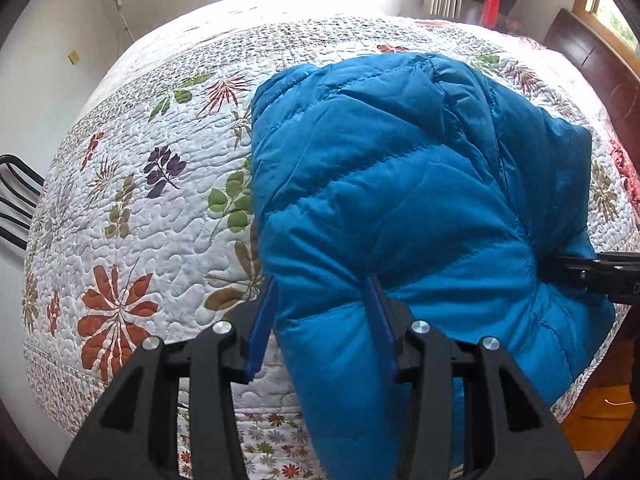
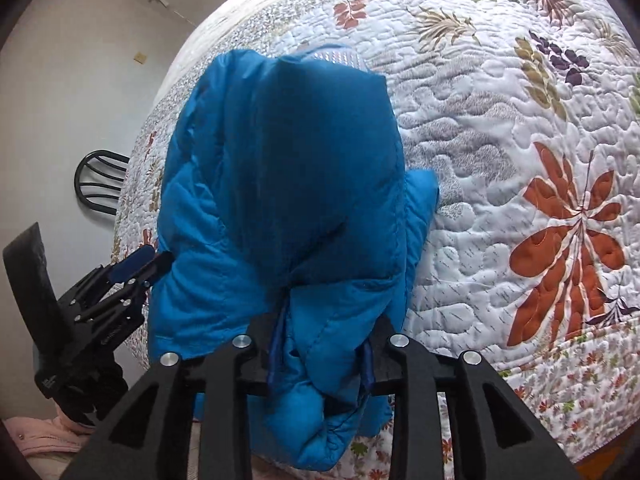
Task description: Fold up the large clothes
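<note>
A blue quilted puffer jacket (image 1: 400, 184) lies bunched near the front edge of a bed, part of it hanging over the edge. My left gripper (image 1: 324, 312) grips a thick fold of its near left corner between blue fingers (image 1: 262, 320). My right gripper (image 2: 320, 344) is shut on a bunched fold at the jacket's (image 2: 280, 168) other near corner. The right gripper shows as a black tip at the right in the left wrist view (image 1: 592, 276). The left gripper shows at the left in the right wrist view (image 2: 136, 264).
The bed carries a white floral quilt (image 1: 132, 216). A black metal chair (image 2: 100, 180) stands by the wall past the bed's corner. A dark wooden headboard (image 1: 592, 60) is at the far right. Pink cloth (image 2: 44, 436) lies low at the left.
</note>
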